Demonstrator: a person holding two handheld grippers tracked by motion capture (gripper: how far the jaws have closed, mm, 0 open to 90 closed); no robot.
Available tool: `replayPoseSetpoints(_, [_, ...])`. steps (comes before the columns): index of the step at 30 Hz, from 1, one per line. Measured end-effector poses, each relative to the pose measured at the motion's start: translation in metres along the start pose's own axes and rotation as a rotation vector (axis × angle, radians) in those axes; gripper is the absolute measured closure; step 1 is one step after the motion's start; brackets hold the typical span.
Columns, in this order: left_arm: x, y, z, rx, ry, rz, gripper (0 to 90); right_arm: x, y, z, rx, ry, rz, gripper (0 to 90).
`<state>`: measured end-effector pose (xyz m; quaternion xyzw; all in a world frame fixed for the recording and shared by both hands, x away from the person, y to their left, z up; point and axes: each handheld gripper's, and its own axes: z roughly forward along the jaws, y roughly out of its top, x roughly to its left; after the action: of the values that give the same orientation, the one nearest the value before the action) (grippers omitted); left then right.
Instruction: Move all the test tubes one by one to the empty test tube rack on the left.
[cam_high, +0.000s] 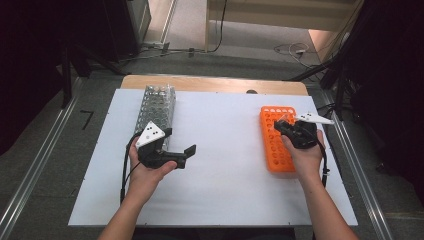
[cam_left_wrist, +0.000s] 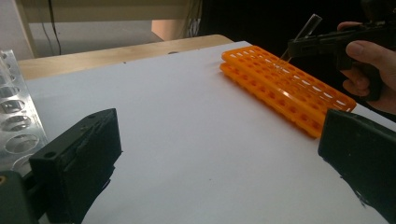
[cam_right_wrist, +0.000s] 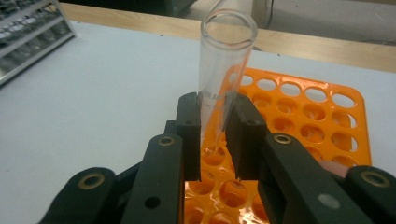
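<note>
My right gripper (cam_right_wrist: 214, 140) clamped a glass tube (cam_right_wrist: 224, 70), tilted above the orange rack (cam_right_wrist: 322, 121) | my left gripper (cam_left_wrist: 215, 163) hung open beside the metal rack (cam_high: 156, 107)

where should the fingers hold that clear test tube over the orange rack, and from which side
Hold the clear test tube on its straight wall below the open mouth, fingers closing from opposite sides across its width, as the right gripper does. Its rounded tip stays free to drop into a hole in the orange rack.

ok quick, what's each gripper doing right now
Left gripper: open, holding nothing, over the white mat.
Right gripper: shut on a clear tube, above the orange rack.
</note>
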<state>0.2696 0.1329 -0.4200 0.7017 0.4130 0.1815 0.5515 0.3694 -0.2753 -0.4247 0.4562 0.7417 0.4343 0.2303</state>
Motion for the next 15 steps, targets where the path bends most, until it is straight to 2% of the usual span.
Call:
replayPoseSetpoints(6, [-0.008, 0.001, 0.002, 0.003, -0.026, 0.017, 0.0, 0.024, -0.001, -0.01, 0.0, 0.078, -0.052, 74.2])
replayPoseSetpoints(12, [-0.017, 0.003, 0.005, 0.007, -0.06, 0.033, 0.0, 0.055, -0.008, -0.014, 0.009, 0.181, -0.1, 74.3])
replayPoseSetpoints(15, [-0.022, 0.004, 0.007, 0.006, -0.079, 0.041, 0.5, 0.072, -0.01, -0.014, 0.031, 0.232, -0.138, 74.4])
